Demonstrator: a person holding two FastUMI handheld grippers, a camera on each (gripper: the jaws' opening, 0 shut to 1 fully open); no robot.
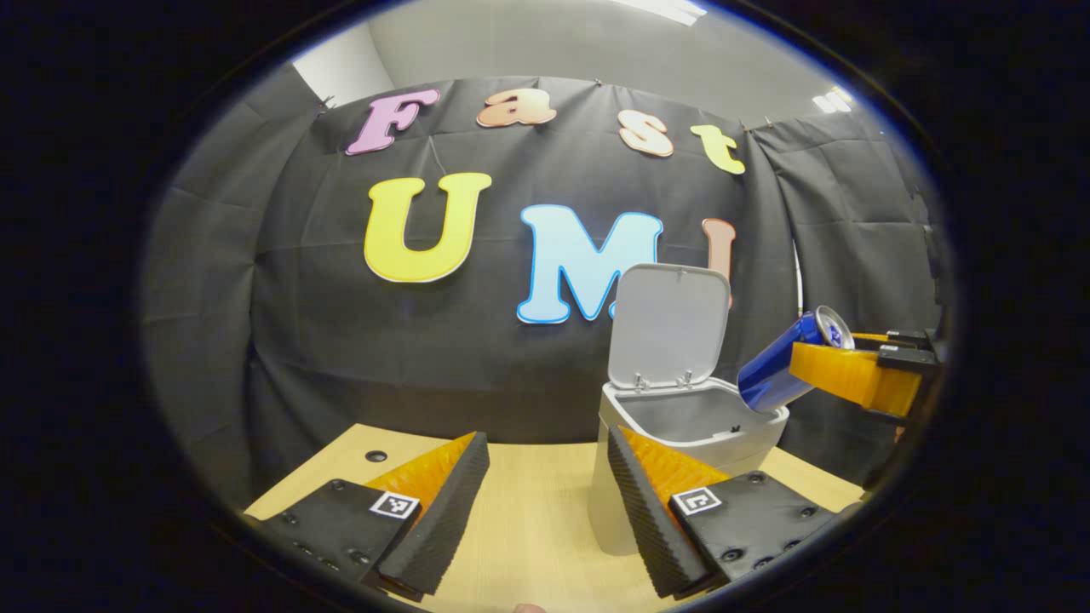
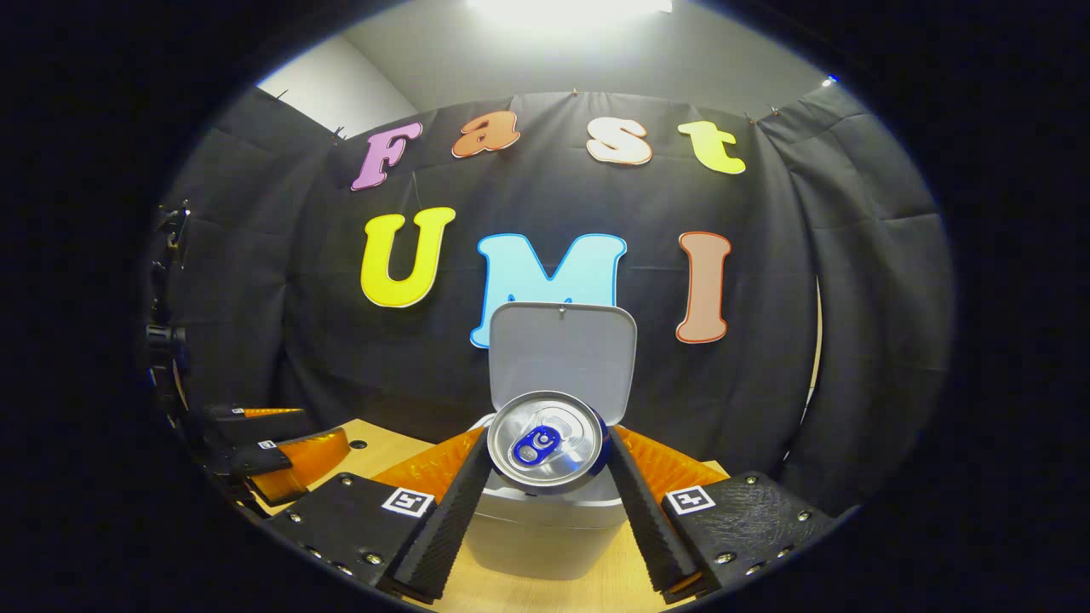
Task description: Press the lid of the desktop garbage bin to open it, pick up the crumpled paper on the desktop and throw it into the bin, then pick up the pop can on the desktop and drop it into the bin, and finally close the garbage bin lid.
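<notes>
Can held over the open bin, ready to drop.

You hold the can clamped between both fingers of your right gripper, its top end facing the camera and its body pointing forward along the fingers, toward the bin. In the left gripper view, the can is tilted, lower end just above the bin's right rim. The tilt appears chosen so the can slides in once released. The lid stands upright at the back, leaving the mouth clear. Your left gripper rests low over the table with its jaws wide and nothing between them, near the bin's front, likely kept there for closing the lid afterward.
</notes>
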